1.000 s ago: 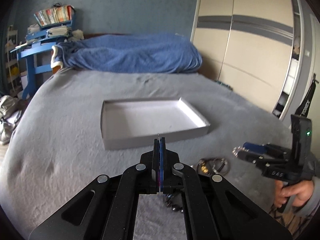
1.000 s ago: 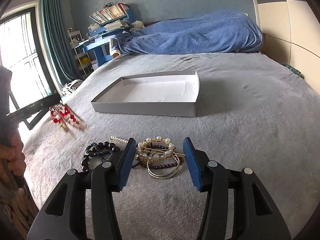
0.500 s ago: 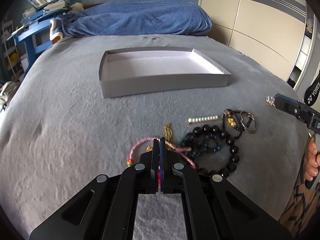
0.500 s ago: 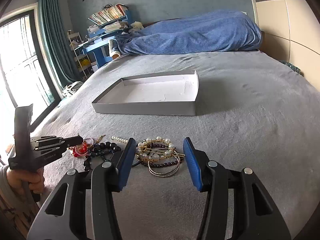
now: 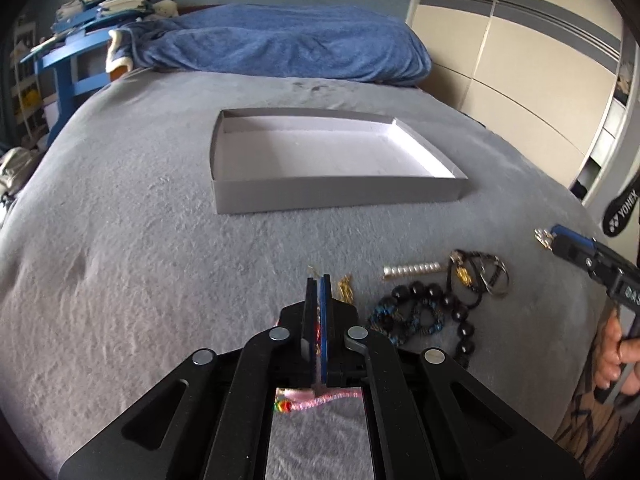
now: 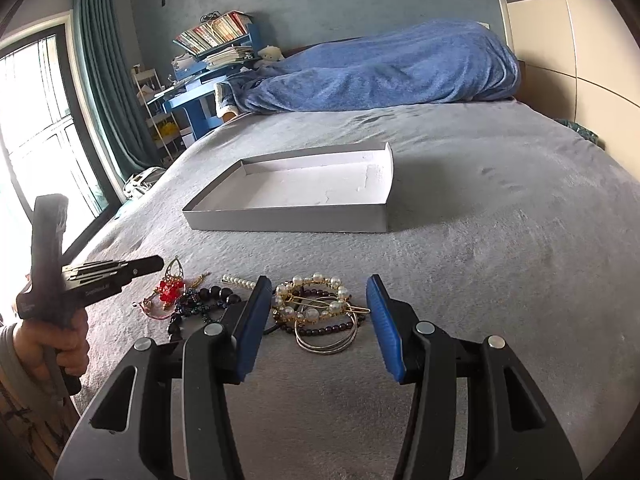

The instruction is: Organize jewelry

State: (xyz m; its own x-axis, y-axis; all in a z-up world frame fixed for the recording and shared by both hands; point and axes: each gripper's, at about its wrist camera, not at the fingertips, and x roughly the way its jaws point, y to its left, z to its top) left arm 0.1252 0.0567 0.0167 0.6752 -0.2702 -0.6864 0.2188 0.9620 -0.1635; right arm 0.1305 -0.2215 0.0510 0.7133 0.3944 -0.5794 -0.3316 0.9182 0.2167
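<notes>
My left gripper has its jaws clenched together, with something red showing in the thin slit between the blue pads; I cannot tell whether it is truly pinched there. In the right wrist view that gripper hangs just above the red beaded earring with its gold filigree drop, which lies at the left end of the jewelry pile. Beneath my left gripper's frame a pink woven cord bracelet with a small multicoloured bead rests on the grey fleece bedspread.

My right gripper has its jaws released and spread wide, framing the cluster of pearl bracelet, dark bead strand and thin gold bangles on the bedspread without touching it. Just left of that cluster lie a black round-bead bracelet tangled with a blue braided cord and a short pearl-row hair clip.

The shallow grey cardboard tray with a white inside sits beyond the pile, further up the bed, well apart from every piece. From the left wrist view the same tray lies straight ahead, with the black beads and the pearl-row clip nearer, off to its right. A rumpled blue blanket is heaped behind the tray at the head of the bed.
</notes>
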